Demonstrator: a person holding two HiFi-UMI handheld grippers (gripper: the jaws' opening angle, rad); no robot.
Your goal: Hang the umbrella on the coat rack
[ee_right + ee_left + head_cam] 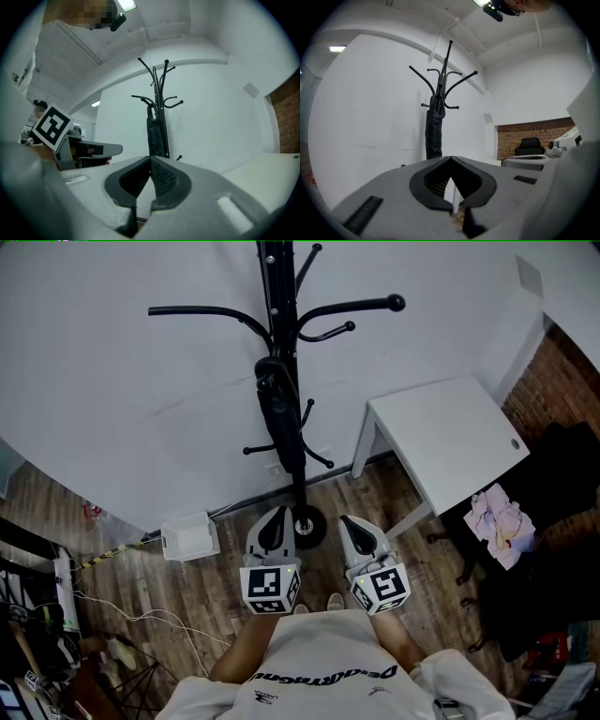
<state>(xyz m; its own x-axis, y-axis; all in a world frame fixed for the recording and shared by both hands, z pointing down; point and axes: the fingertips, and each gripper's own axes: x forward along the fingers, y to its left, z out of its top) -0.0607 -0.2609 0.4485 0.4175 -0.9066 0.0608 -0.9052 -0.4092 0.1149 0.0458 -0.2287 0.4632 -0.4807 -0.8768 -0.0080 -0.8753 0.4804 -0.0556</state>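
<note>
The black coat rack [279,296] stands against the white wall. A folded black umbrella [281,413] hangs along its pole from one of the upper hooks. Both grippers are held low, close to the person's body and well short of the rack. My left gripper [277,515] is shut with nothing between its jaws, and so is my right gripper [351,521]. In the left gripper view the closed left gripper [450,158] points level at the umbrella [433,136] and rack [446,79]. In the right gripper view the right gripper [150,158] faces the umbrella [154,136] on the rack [162,93].
A white table [450,437] stands right of the rack, with a black chair [553,512] and a pale cloth [502,521] beyond it. A white box [190,536] and loose cables [141,620] lie on the wood floor at the left. The rack's round base [307,527] sits just ahead of the grippers.
</note>
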